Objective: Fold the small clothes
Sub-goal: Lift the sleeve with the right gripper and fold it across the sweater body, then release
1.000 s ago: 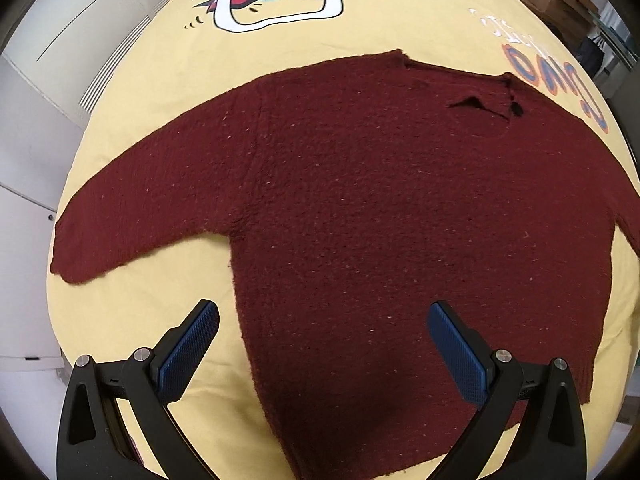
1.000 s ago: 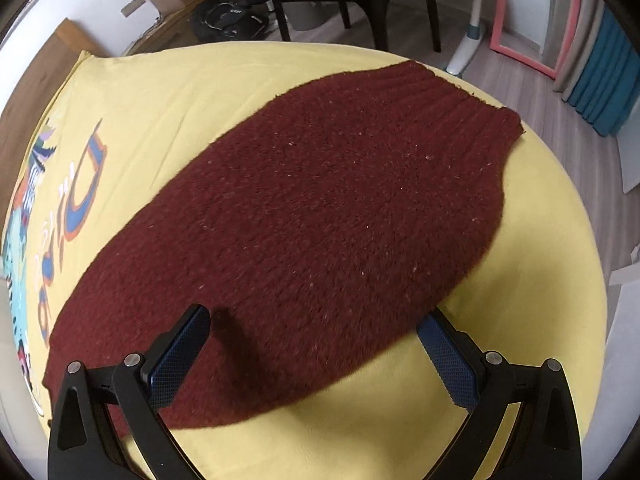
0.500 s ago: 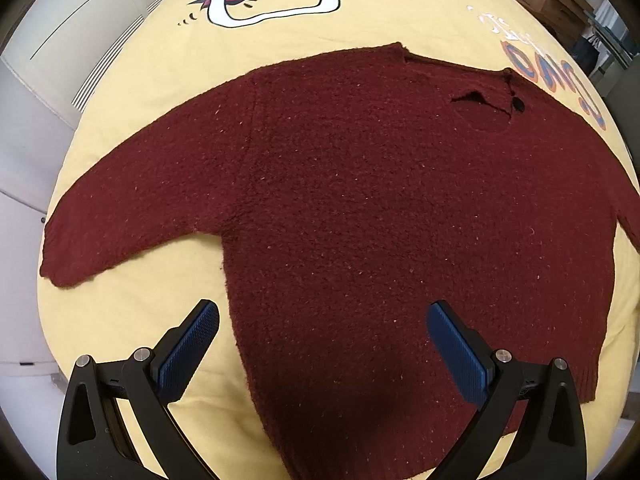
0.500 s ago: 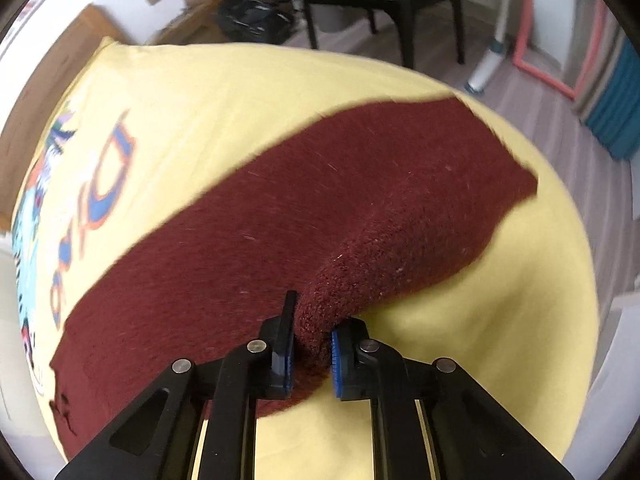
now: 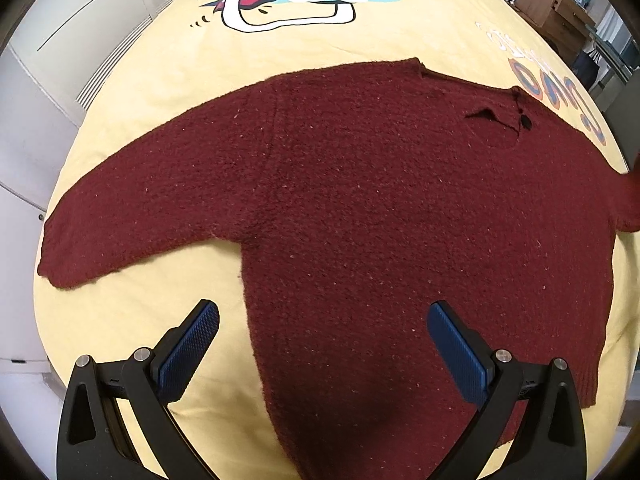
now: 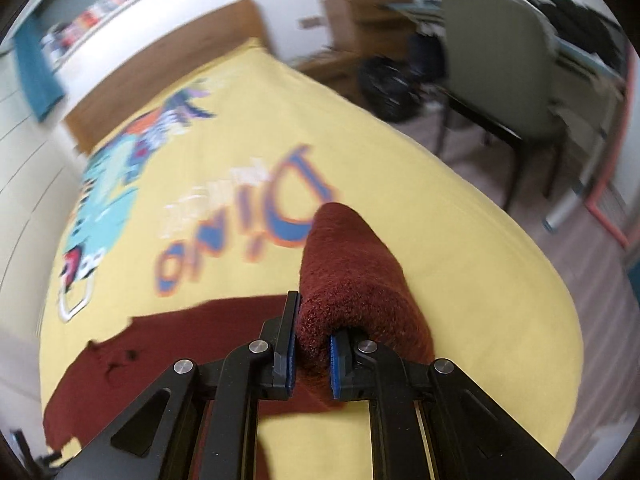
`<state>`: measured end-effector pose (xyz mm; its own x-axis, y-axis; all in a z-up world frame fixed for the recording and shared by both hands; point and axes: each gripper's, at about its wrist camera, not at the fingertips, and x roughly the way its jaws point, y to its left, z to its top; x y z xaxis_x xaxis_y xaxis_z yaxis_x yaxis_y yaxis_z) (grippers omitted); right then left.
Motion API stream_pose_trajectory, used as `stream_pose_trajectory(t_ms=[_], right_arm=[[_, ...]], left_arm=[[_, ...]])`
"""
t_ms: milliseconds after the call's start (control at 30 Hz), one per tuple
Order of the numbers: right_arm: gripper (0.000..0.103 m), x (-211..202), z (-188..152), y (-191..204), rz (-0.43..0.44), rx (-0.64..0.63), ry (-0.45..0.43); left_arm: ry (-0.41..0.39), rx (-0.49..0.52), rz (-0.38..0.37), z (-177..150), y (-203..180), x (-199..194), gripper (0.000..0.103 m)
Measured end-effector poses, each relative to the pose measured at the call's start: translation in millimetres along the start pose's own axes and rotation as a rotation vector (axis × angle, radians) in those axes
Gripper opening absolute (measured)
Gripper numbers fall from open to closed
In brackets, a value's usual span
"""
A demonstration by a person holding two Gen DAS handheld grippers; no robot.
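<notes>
A dark red knit sweater lies flat on a yellow bed cover, one sleeve stretched out to the left, the collar at the upper right. My left gripper is open and empty, hovering over the sweater's lower body near its left side edge. My right gripper is shut on the sweater's other sleeve and holds it lifted above the bed; the sweater's body lies below and to the left.
The yellow bed cover carries a cartoon dinosaur print and "Dino" lettering. White cupboards stand left of the bed. A chair, a dark bag and a wooden headboard lie beyond the bed.
My right gripper shut on the sleeve, lifted it and swung it toward the sweater's body. My left gripper stayed open and drew back slightly.
</notes>
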<state>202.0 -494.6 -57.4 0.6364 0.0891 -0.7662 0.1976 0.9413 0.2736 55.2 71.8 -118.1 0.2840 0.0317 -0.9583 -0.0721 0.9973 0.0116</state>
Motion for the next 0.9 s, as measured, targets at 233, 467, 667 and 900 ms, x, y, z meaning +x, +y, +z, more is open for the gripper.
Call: stream_pose_trajectory(t_ms=[233,467,667,900], right_arm=[[0.012,-1.9,-1.1,107.7,0.146,-0.119,0.001],[0.012,12.8,-15.1,195.6,0.263,-0.192,0.053],[0.012,45.5,-58.0,245.5,0.311,-0.259,0.168],[0.012,94.8,-133.5,263.4,0.27,-0.329,0.352]], left_arm=[[-0.003,-0.012,-0.001,7.6,11.0,8.9,0.102],[-0.024,0.004,-0.034,23.7,13.0,11.5,0.102],[-0.026,0.0,-0.038,32.4,18.9,18.1,0.102],[0.004,-0.012,-0.029,30.8,22.4,32.1,0.102]])
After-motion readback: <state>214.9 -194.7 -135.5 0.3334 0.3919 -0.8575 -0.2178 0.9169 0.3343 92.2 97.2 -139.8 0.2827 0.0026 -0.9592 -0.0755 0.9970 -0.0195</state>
